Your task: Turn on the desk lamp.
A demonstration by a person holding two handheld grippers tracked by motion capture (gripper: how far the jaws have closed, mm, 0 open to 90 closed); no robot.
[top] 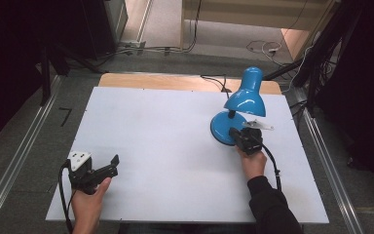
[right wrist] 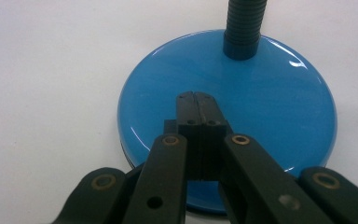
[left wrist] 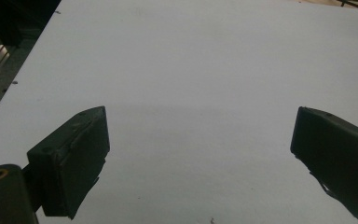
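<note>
A blue desk lamp stands on the white table; the right gripper, jaws pressed together and empty, presses its base, probably seeking a switch, while the left gripper, wide open and empty, waits well away.

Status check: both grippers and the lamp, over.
Right gripper shut, tips over blue lamp base. Left gripper open, empty, above white board. Nothing blocking.

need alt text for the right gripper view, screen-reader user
The right gripper, jaws pressed together with nothing visible between them, sits over the near part of a glossy blue round lamp base on a white table. A dark ribbed flexible neck rises from the base's far side.
</note>
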